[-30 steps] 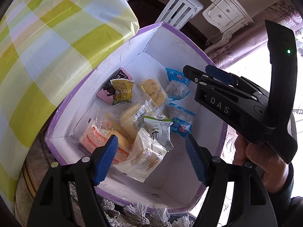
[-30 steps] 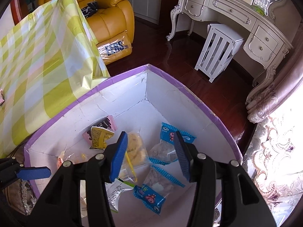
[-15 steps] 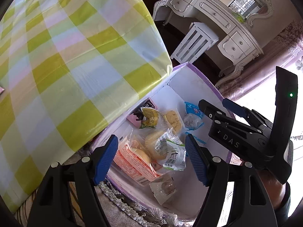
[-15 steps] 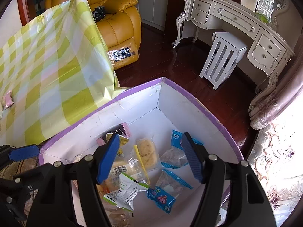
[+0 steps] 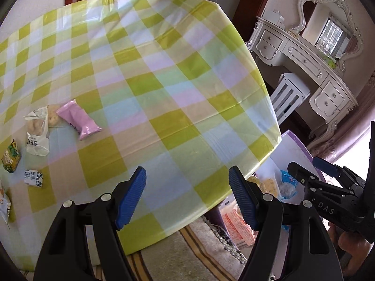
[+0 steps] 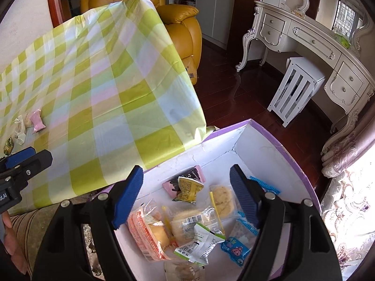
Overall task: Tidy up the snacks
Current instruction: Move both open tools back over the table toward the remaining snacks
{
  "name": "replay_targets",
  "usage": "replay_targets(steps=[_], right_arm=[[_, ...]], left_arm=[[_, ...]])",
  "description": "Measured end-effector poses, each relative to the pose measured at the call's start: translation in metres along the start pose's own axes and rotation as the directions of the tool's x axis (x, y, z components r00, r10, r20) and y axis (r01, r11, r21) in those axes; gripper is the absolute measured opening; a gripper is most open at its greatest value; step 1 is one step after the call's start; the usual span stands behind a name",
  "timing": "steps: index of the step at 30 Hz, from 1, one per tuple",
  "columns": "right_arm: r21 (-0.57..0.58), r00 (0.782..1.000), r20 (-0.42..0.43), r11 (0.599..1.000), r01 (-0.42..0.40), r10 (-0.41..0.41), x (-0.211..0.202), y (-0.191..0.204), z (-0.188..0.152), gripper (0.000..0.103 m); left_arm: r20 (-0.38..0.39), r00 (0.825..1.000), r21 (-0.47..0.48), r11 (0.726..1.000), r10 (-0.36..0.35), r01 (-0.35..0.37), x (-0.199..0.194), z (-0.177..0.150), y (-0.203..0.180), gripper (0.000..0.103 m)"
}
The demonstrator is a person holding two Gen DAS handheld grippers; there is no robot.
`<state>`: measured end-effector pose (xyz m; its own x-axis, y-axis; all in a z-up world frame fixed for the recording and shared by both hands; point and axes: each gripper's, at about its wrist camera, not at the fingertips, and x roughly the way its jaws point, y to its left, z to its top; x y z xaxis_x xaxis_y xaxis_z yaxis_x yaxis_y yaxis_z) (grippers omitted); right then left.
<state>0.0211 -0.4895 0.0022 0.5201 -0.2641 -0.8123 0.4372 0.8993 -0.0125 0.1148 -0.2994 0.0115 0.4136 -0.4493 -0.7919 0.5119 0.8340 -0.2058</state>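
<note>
My left gripper (image 5: pixel 187 199) hangs wide, nothing in it, over the near right edge of the checked table (image 5: pixel 145 75); lots of bare cloth betw. it and the pink pack (image 5: pixel 78 119) w/ other snacks far left. Right gripper (image 6: pixel 186 196) jaws just been opening, empty, above the purple-rimmed box (image 6: pixel 279 145) holding snack packs (image 6: pixel 187 224), just right of table edge.

We see a table under a green, white and pink checked plastic cloth (image 5: pixel 145 75); on it lie a pink snack packet (image 5: pixel 79 123), a white wrapper (image 5: pixel 36 135), a green packet (image 5: pixel 10 159) and a small white packet (image 5: pixel 34 178).
</note>
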Motion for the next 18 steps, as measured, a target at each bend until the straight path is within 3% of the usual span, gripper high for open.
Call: replay_targets(steps=[7, 13, 18], right_arm=[[-0.042, 0.998, 0.008, 0.997, -0.059, 0.059, -0.003, 0.039, 0.007, 0.076], [-0.072, 0.993, 0.022, 0.991, -0.115, 0.117, -0.007, 0.074, 0.015, 0.077], [-0.079, 0.986, 0.029, 0.984, -0.160, 0.163, -0.009, 0.100, 0.021, 0.077]], left_arm=[[0.077, 0.990, -0.037, 0.992, 0.120, -0.117, -0.023, -0.003, 0.044, 0.070], [0.138, 0.963, -0.056, 0.972, 0.233, -0.227, -0.045, -0.007, 0.080, 0.070], [0.165, 0.948, -0.116, 0.960, 0.271, -0.254, -0.065, -0.015, 0.120, 0.070]])
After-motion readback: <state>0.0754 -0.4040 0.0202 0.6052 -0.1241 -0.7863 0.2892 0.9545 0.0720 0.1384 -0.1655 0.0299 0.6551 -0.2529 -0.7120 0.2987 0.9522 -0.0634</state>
